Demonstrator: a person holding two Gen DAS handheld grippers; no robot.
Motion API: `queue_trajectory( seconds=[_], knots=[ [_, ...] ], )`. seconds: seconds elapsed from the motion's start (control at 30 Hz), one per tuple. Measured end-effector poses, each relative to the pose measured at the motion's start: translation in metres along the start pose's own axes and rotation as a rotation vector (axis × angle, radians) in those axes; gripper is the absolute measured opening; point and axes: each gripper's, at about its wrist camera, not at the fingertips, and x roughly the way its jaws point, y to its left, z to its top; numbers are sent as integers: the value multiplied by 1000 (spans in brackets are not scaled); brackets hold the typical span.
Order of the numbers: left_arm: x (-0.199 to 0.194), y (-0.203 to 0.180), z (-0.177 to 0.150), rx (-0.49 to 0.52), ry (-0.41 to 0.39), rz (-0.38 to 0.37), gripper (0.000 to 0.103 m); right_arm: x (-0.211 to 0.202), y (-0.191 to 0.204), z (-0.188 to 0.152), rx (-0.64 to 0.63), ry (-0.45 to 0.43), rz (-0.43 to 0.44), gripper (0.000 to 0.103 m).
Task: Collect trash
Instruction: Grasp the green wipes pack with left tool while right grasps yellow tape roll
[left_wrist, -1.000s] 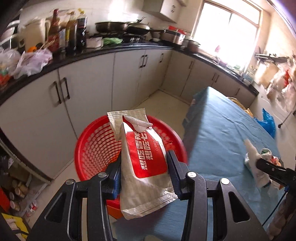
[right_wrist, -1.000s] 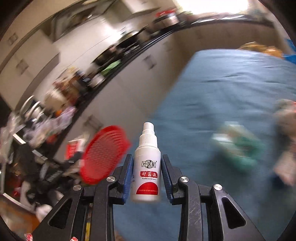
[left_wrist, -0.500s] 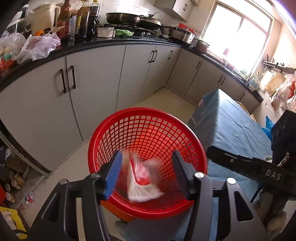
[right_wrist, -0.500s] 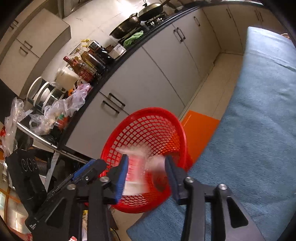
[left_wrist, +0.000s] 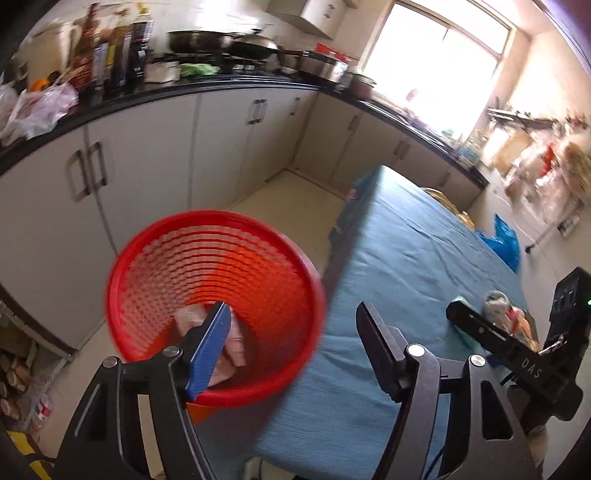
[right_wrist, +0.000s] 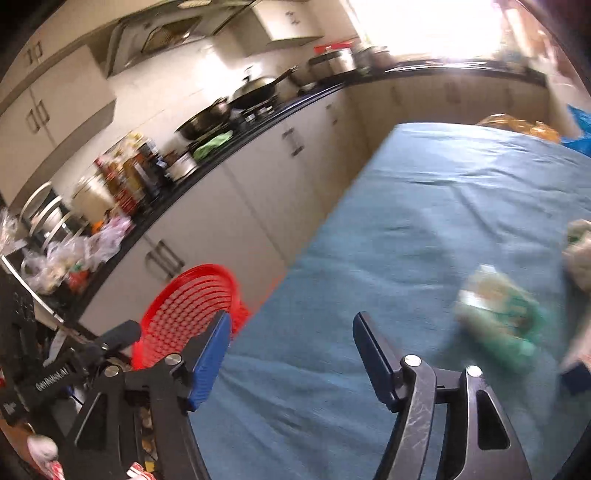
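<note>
1. Left wrist view: the left gripper (left_wrist: 293, 325) is hanging with its jaws wide and nothing between them; they have just been opening, and I judge that was to let go over the bin.
2. The round red plastic mesh basket (left_wrist: 207, 229) is sitting on the floor just left of the table's near corner, probably so trash can be dropped straight off the edge.
3. One pale crumpled wrapper (left_wrist: 236, 341) is lying at the basket's bottom, partly hidden by the blue pad; I cannot tell whether anything else is lying under it.
4. The right gripper (right_wrist: 291, 328) is facing the blue-cloth table (right_wrist: 424, 221), its jaws have just been opening too, and they are standing wide and empty.
5. Judging by its aim, it is lining up for the next pickup.
6. On the cloth to the right I am counting one green and white packet (right_wrist: 498, 317) and one pale crumpled lump (right_wrist: 580, 251) near the right edge, both blurred; more may be lying out of sight.
7. So at least two pieces are waiting, well apart from the one basket.
</note>
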Motion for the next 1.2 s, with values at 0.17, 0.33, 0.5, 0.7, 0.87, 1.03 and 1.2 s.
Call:
queue_trajectory(
  seconds=[0.17, 0.33, 0.5, 0.7, 0.87, 1.03, 1.2],
  knots=[
    [12, -48, -8, 57, 50, -78, 73, -40, -39, -15, 36, 5, -20, 73],
    [37, -104, -21, 103, 138, -166, 73, -92, -73, -35, 1, -34, -113, 75],
    [74, -156, -36, 141, 246, -221, 73, -140, -127, -50, 67, -65, -193, 76],
    [117, -197, -46, 146, 330, -223, 73, -198, -195, -60, 177, -128, -314, 77],
    [144, -220, -40, 159, 326, -166, 76, -227, -237, -54, 207, -157, -435, 77],
    [162, -241, -33, 186, 330, -151, 80, -227, -268, -37, 182, -139, -504, 81],
    [174, -266, -33, 248, 326, -123, 82, -208, -283, -23, 143, -118, -487, 83]
  ],
)
